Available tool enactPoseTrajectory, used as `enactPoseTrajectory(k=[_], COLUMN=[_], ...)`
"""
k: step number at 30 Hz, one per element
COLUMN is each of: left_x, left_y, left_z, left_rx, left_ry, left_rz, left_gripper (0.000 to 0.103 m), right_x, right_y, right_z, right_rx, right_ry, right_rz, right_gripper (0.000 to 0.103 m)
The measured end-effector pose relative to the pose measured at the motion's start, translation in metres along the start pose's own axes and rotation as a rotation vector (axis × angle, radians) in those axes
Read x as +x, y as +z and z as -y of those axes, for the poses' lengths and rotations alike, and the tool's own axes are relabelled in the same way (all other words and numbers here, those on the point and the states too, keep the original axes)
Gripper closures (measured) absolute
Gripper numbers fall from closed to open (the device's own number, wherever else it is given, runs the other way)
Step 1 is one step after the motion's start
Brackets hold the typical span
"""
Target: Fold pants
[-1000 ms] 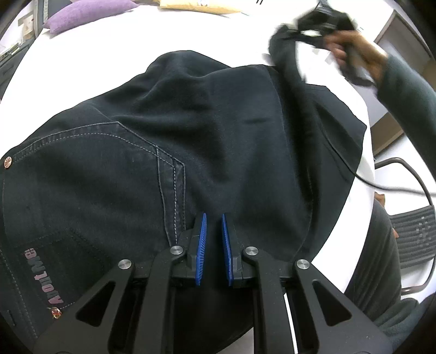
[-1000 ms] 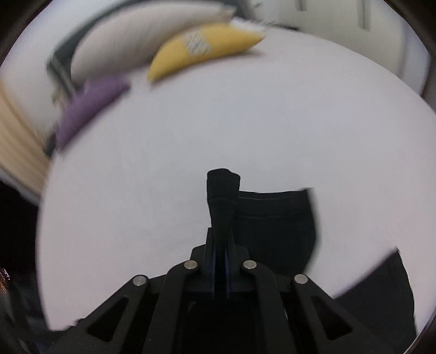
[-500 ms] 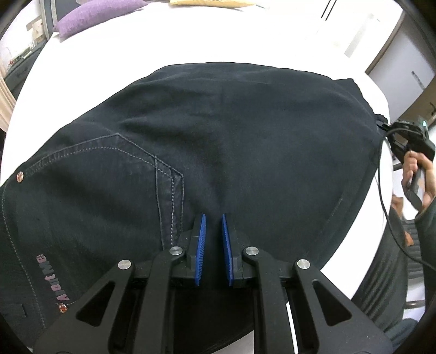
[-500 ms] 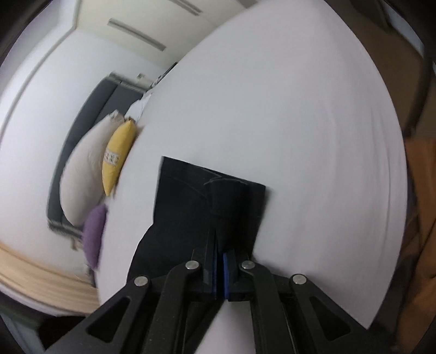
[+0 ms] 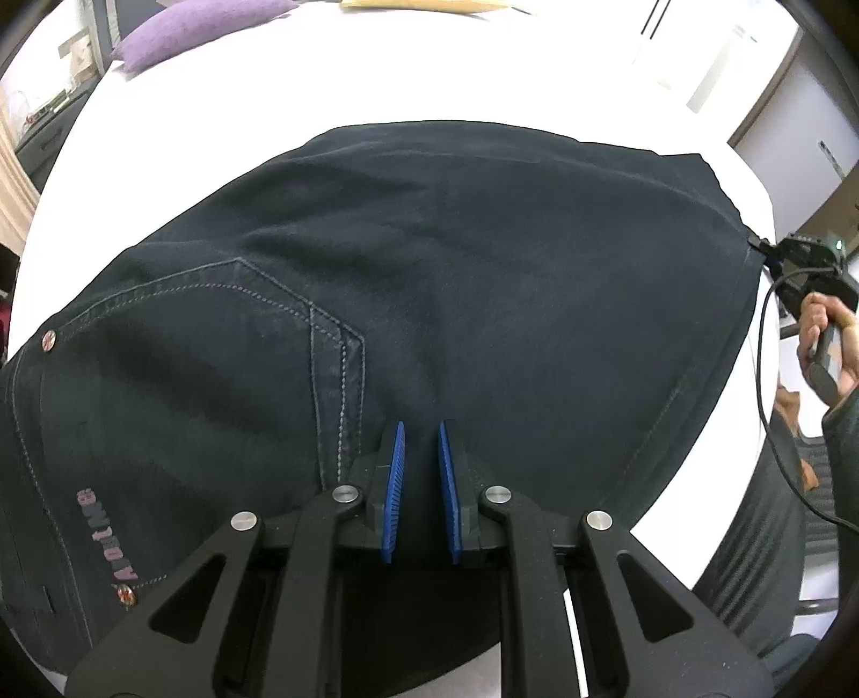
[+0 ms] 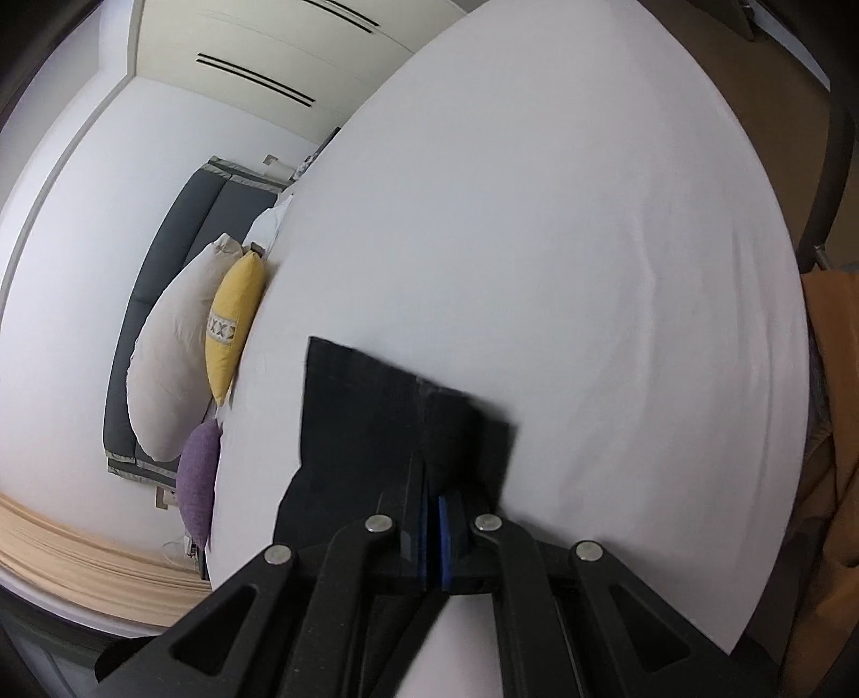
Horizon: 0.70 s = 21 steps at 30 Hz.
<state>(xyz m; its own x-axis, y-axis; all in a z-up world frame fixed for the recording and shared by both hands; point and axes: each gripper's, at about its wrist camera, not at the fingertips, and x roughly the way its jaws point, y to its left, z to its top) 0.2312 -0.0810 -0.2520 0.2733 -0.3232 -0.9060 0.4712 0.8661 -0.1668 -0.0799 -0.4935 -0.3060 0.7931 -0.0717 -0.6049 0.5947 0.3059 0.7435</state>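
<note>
Dark denim pants (image 5: 429, 279) lie spread on the white bed (image 5: 225, 102), back pocket and a pink logo at the left. My left gripper (image 5: 419, 435) rests on the cloth near its front edge, blue pads a small gap apart with nothing between them. My right gripper (image 6: 432, 483) is shut on the pants' leg end (image 6: 376, 408). In the left wrist view it (image 5: 773, 252) holds the far right corner of the pants, stretched taut over the bed's right edge.
A purple pillow (image 5: 193, 21) lies at the far left of the bed. In the right wrist view a grey pillow (image 6: 172, 343), a yellow pillow (image 6: 233, 317) and the purple one (image 6: 198, 472) lean at a grey headboard. A chair (image 5: 805, 483) stands at the right.
The right gripper swung the leg end from high at the back down and out to the right, pulling the cloth flat and taut. The left gripper stayed put.
</note>
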Motion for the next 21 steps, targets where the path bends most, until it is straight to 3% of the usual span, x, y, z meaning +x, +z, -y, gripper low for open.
enactPoseTrajectory(k=[4, 6, 7, 8, 12, 15, 16, 18, 19, 21], left_x=[-0.003, -0.002, -0.001, -0.001, -0.005, -0.007, -0.008, -0.009, -0.010, -0.010], left_y=[-0.001, -0.001, -0.001, -0.002, -0.006, -0.010, -0.011, -0.013, -0.014, -0.015], left_z=[-0.006, -0.010, -0.012, -0.013, -0.014, -0.011, -0.011, -0.010, -0.011, -0.014], left_rx=[-0.021, -0.028, -0.031, -0.032, -0.019, -0.011, -0.011, -0.020, -0.027, -0.046], left_ry=[-0.013, -0.018, -0.020, -0.021, -0.013, -0.002, 0.001, 0.000, -0.003, -0.014], left_rz=[0.012, 0.018, 0.021, 0.025, 0.044, 0.048, 0.050, 0.052, 0.052, 0.048], left_gripper=[0.090, 0.090, 0.090, 0.090, 0.090, 0.090, 0.090, 0.090, 0.090, 0.090], right_x=[-0.016, -0.029, -0.039, -0.050, -0.073, -0.062, -0.046, -0.021, -0.005, 0.017], right_y=[0.000, 0.000, -0.001, -0.005, -0.015, -0.035, -0.052, -0.082, -0.104, -0.124], right_z=[0.006, 0.003, -0.005, -0.020, -0.068, -0.105, -0.118, -0.130, -0.132, -0.127], right_rx=[0.020, 0.011, -0.025, -0.088, -0.233, -0.312, -0.316, -0.322, -0.339, -0.363], right_ry=[-0.025, -0.073, -0.130, -0.183, -0.203, -0.011, 0.140, 0.313, 0.367, 0.372], right_rz=[0.013, 0.037, 0.071, 0.119, 0.192, 0.062, -0.077, -0.265, -0.359, -0.449], right_gripper=[0.102, 0.096, 0.086, 0.086, 0.086, 0.086, 0.086, 0.086, 0.086, 0.085])
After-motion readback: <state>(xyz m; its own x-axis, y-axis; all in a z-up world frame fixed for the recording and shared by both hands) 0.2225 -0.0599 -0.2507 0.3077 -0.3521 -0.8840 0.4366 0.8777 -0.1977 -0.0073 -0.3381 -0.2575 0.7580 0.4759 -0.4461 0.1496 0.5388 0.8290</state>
